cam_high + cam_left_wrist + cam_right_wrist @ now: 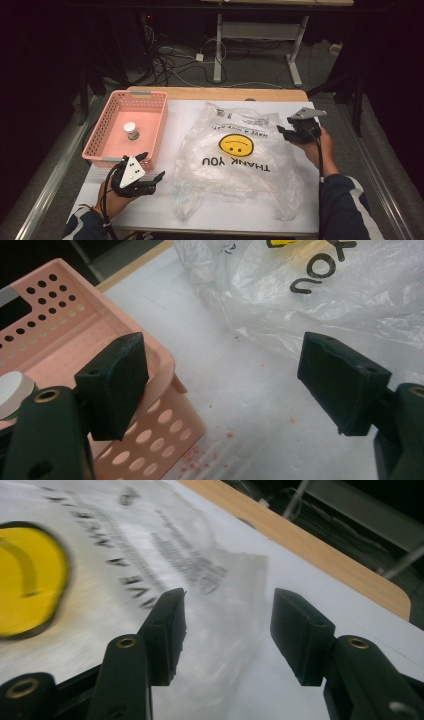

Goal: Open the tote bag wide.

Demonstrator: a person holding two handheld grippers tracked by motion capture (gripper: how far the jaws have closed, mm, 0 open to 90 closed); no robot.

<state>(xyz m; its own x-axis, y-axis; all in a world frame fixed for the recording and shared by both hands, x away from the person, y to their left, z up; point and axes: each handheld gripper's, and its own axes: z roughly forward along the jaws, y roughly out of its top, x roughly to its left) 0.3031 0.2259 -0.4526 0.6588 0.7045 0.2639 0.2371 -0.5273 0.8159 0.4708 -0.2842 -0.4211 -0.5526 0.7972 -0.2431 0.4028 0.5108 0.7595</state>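
A clear plastic bag [235, 165] with a yellow smiley face [236, 145] and "THANK YOU" print lies flat in the middle of the white table. My left gripper [151, 166] is open near the front left, between the bag and a pink basket [100, 135]. In the left gripper view the left gripper [225, 375] has one jaw over the basket's corner [165, 365] and the bag [320, 295] ahead. My right gripper [284, 126] is open at the bag's far right corner. In the right gripper view the right gripper [227, 630] hovers over the bag [150, 565].
A small white-capped jar [131, 131] stands inside the pink basket; its cap [12, 392] also appears in the left gripper view. Red specks [200, 457] dot the table beside the basket. The table's wooden far edge [320, 545] runs behind the bag.
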